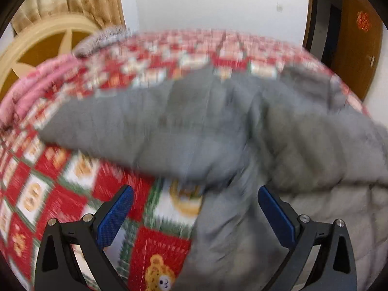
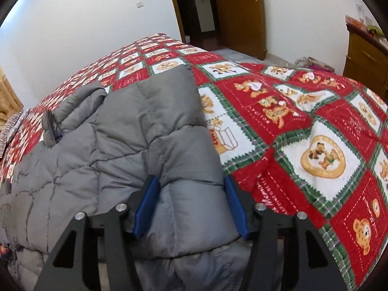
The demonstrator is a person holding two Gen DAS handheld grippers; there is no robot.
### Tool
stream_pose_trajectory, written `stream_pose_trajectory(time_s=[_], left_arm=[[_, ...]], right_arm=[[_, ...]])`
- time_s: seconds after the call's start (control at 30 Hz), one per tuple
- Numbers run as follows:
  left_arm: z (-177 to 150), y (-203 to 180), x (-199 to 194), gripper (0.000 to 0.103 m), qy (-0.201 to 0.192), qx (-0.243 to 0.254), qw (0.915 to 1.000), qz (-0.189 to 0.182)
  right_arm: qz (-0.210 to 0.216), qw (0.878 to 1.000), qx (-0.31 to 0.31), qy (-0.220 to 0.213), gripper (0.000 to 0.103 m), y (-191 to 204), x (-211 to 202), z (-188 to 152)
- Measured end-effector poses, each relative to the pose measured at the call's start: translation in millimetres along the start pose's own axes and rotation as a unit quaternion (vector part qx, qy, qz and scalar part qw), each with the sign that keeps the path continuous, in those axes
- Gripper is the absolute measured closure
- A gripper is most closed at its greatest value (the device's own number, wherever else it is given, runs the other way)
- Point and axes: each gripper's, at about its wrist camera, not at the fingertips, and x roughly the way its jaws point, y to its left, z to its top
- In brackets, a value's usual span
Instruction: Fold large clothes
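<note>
Grey quilted jacket (image 2: 135,145) lies on bed quilt (image 2: 315,126). Right hand-held gripper (image 2: 191,206) half open, folded sleeve between its pads, not pinched. Left hand-held gripper (image 1: 195,208) wide open, empty, jacket just ahead; view blurred.

**Little Legible Writing on the Bedspread**

The red, white and green patchwork bedspread with teddy-bear prints (image 2: 286,131) carries the only writing. In the right wrist view, white script runs along a red patch near the right jaw, too curved and cut off to read. Small upside-down capitals sit on another red patch, also illegible. On the brown wooden door (image 1: 359,48), a red decoration (image 1: 363,20) shows in the left wrist view, too blurred to read.
</note>
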Motion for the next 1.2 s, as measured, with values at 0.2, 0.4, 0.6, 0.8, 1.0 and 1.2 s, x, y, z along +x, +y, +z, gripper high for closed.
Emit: stream_pose_trajectory(time_s=[0.2,0.4,0.6,0.8,1.0,1.2], left_arm=[[54,-63,-11,0.001,-0.084,0.032,0.9953,0.037],[32,-83,85,0.001,0.023,0.043,0.9925,0.113],[29,-61,91,0.001,0.032,-0.008,0.9973,0.066],[29,-57,90,0.001,0.029,-0.005,0.9971,0.07],[29,-60,90,0.001,0.03,-0.007,0.9973,0.067],[28,-60,75,0.001,0.044,-0.018,0.9984,0.031]], right_arm=[[-0.001,1.0,-0.008,-0.009,0.037,-11,-4,-5],[0.004,1.0,-0.011,-0.014,0.031,-12,-5,-7],[-0.014,1.0,-0.02,-0.019,0.028,-8,-5,-7],[-0.047,0.992,-0.055,-0.106,0.032,5,-47,-5],[-0.033,0.989,-0.139,-0.027,0.032,36,-7,-10],[-0.05,0.989,-0.14,-0.01,0.023,36,7,-7]])
